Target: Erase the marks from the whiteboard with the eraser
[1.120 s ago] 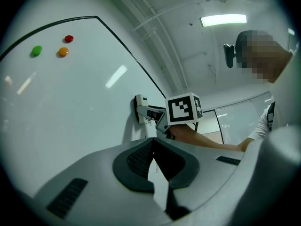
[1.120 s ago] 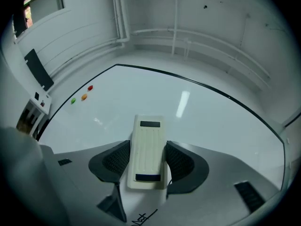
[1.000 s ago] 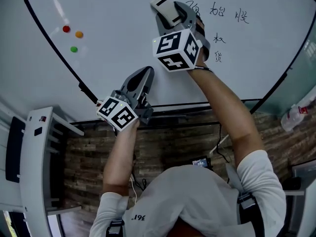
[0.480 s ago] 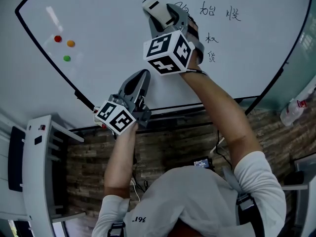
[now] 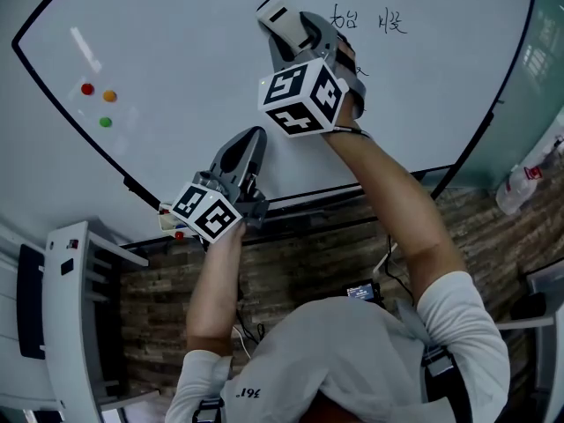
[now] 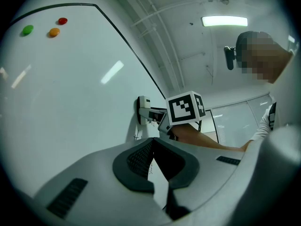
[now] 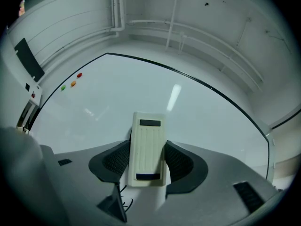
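Right gripper view, right gripper [image 7: 147, 160] jaws clamped on eraser [image 7: 148, 142] against whiteboard [image 7: 141, 91], left gripper [image 6: 152, 144] jaws together.

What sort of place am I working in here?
Probably an office or meeting room: a large wall-mounted whiteboard with black handwritten marks, three round coloured magnets, and a fluorescent ceiling light.

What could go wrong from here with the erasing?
1. The right gripper clamps the eraser only by its long sides; pressure against the whiteboard may twist it or work it loose.
2. Written marks remain to the eraser's right, and some lie low under the gripper's jaws, so a pass could miss them.
3. The left gripper, shut and empty, points at the board near its lower edge and might bump it.
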{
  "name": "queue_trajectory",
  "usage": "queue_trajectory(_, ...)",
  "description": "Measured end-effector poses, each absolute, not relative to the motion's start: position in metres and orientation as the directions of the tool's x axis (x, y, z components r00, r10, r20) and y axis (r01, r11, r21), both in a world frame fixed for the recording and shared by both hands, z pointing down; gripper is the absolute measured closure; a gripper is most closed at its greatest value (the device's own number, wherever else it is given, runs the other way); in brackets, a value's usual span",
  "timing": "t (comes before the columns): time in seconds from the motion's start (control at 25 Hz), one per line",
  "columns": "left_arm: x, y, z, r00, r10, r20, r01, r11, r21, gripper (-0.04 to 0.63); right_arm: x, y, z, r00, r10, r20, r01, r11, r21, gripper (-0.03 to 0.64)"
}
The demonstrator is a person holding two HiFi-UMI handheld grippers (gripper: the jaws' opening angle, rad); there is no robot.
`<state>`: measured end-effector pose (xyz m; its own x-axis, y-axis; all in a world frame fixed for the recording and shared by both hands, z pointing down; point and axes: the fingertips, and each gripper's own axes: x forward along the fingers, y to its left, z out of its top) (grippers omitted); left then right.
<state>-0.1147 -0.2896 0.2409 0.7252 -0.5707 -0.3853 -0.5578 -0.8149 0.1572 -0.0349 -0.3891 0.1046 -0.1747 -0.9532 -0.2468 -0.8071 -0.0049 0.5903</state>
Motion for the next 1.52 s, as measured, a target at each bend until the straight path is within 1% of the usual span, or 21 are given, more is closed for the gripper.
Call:
queue_trajectory(0.56,-0.067,-0.292,0.239,0.762,-0.533,-0.368,-0.516,-0.843,0.152,0.589,0.042,-0.392,0.107,-0.086,-0.969,-0.232,-0.829,-0.059,0.556,0.364)
queue_trajectory(1.52,-0.017,-0.293,0.239,0.789,-0.509,-0.343,-0.491,-0.859,0.144,0.589,0.159,-0.396,0.110,0.028,-0.981,-0.194,-0.861,-0.123,0.493,0.365)
